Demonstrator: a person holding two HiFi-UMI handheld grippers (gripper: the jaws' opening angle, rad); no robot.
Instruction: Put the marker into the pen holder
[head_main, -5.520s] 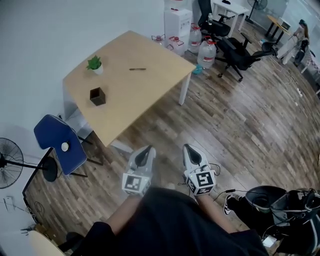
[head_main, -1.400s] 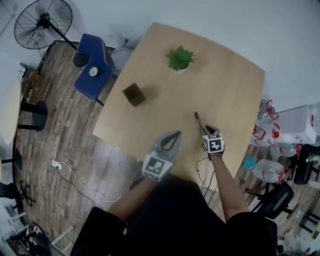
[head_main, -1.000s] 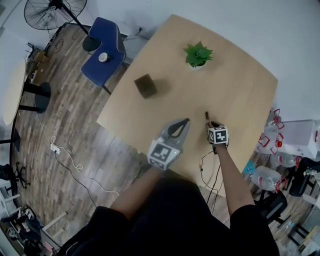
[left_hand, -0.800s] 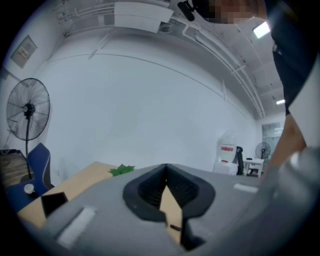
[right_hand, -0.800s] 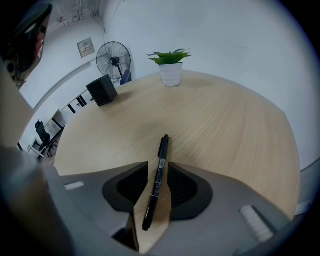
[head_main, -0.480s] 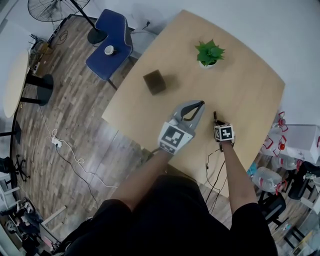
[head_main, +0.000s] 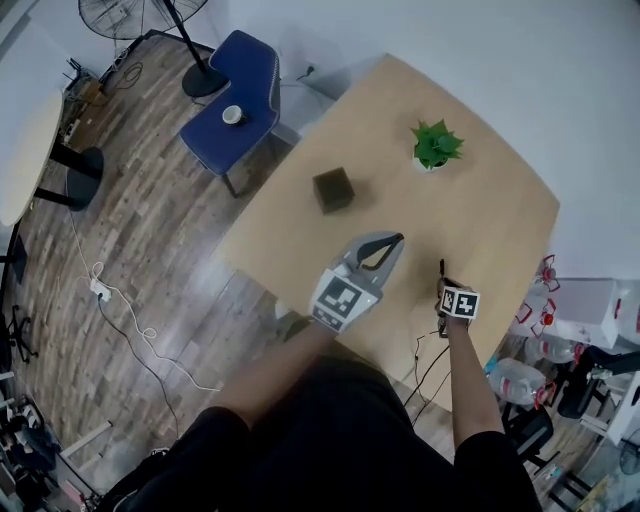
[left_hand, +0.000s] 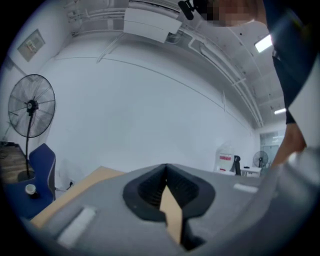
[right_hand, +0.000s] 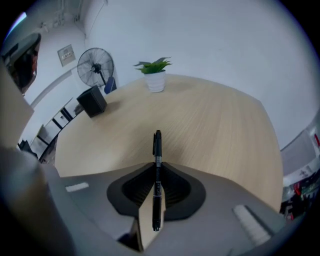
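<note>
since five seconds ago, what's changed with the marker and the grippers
The person walked up to the table, and the right gripper reached the marker; its fingers are closing with the marker between them. The left gripper came over the table too, shut and empty. The marker, pen holder and plant look unmoved on the table.

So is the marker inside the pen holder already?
No, the marker is between the closing jaws of the right claw, and the black pen holder stands far off on the table.
</note>
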